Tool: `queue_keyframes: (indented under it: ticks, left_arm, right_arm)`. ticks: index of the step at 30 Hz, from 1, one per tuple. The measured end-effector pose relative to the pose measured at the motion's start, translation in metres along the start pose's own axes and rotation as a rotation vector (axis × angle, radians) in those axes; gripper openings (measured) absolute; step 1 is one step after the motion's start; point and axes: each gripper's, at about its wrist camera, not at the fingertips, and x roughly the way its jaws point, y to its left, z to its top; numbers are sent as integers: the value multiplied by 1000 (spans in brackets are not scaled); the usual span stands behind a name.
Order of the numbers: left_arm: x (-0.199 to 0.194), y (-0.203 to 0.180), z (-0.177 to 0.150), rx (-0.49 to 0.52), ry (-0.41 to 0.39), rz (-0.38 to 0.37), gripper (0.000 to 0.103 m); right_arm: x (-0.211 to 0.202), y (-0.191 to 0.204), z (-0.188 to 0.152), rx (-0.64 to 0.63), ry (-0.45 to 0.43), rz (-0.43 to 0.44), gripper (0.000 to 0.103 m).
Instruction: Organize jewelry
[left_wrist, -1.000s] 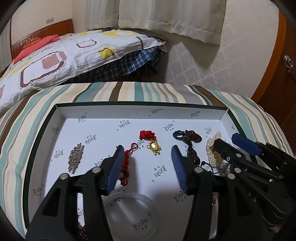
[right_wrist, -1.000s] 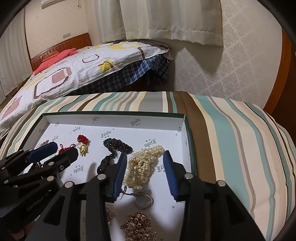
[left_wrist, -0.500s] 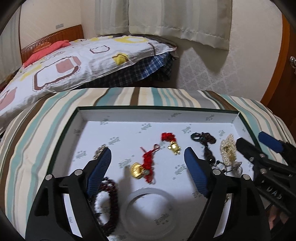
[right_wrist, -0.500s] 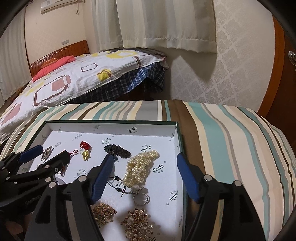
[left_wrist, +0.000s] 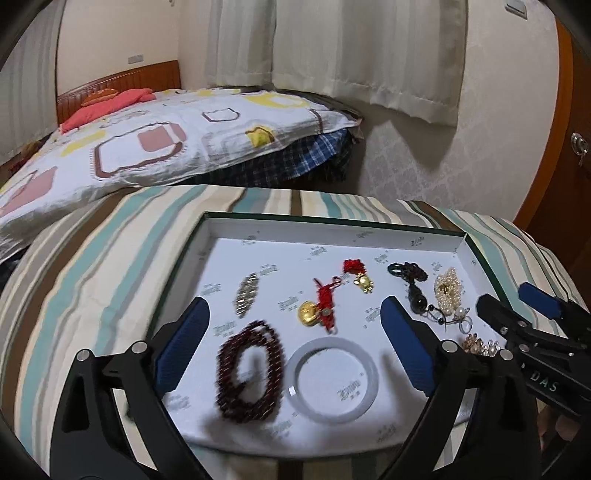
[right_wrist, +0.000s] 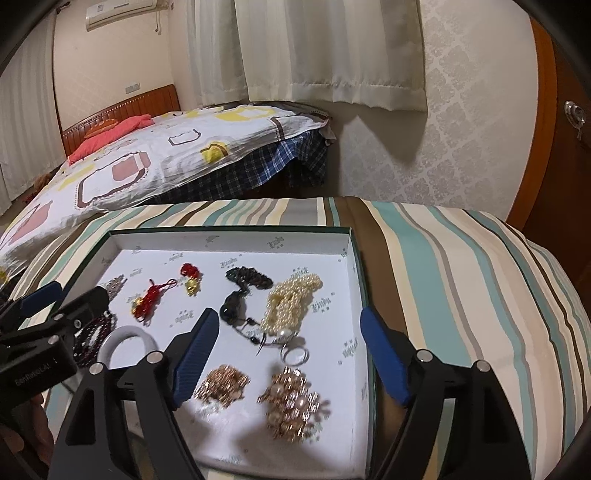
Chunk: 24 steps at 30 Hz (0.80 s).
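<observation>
A striped cloth (left_wrist: 110, 266) is covering the surface that is carrying a shallow white tray (left_wrist: 332, 230), and the tray is sitting straight ahead of and below both grippers. Beyond it a bed (right_wrist: 147, 166) with a patterned quilt is lying in front of hanging curtains (right_wrist: 314, 48).

The left gripper (left_wrist: 295, 343) is hovering over the near left part of the tray, released, its blue pads spread wide with nothing between them. The right gripper (right_wrist: 288, 354) is hovering over the near right part, likewise released and gripping nothing.

Between the left gripper's fingers, nearest to it, a dark red bead bracelet (left_wrist: 251, 373) is lying coiled, with a pale translucent bangle (left_wrist: 332, 374) just beside it on the right. Ahead of these a red knotted cord with a gold charm (left_wrist: 319, 308) is resting, and farther ahead a smaller red-and-gold charm (left_wrist: 358, 275). Ahead of the left finger a silver beaded piece (left_wrist: 247, 293) is lying apart.

Between the right gripper's fingers, a gold brooch with pearls (right_wrist: 293, 400) is sitting closest, a gold chain cluster (right_wrist: 221, 382) just left of it by the left pad. Ahead of them a silver ring (right_wrist: 293, 354) is touching a bunched pearl strand (right_wrist: 290, 304), and a dark cord pendant (right_wrist: 240, 295) is lying to the strand's left.
</observation>
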Motion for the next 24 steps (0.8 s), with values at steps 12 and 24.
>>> queue_keyframes:
  ticks: [12,24]
  left_arm:
    - [-115,22,-17,-16,-114,25,98]
    - [-226,32,-42,-13,-195,99,99]
  right_arm:
    - [-103,12,-16,-6,-102,-1,80]
    - [-213,22,-29,-7,-229,9,84]
